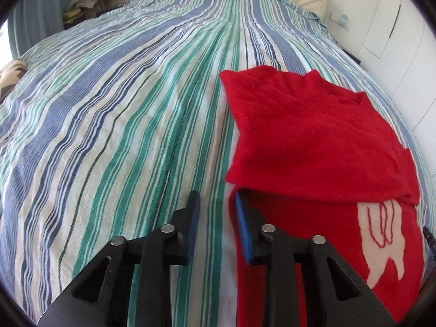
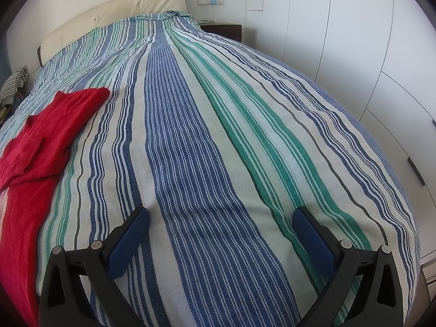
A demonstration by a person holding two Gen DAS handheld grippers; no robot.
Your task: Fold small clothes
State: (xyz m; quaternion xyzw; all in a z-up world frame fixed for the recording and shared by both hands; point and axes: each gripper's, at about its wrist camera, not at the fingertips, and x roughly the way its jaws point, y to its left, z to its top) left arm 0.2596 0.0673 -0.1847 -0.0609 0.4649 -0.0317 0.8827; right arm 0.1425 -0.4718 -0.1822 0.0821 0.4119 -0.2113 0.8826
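Nearest to me, my left gripper hangs low over the bed with its jaws partly drawn in and nothing pinched: the right pad sits at the near left edge of the red sweater, the left pad over bare striped bedspread. My right gripper hovers spread wide and empty above the stripes, the sweater well off to its left. The sweater lies on the right side of the bed in my left view, one flap folded across its upper part, a pale knitted motif showing below. I judge I am reaching for the next fold's edge. Next, the pads must straddle that edge and close on it. Far off stand the headboard and wardrobe doors.
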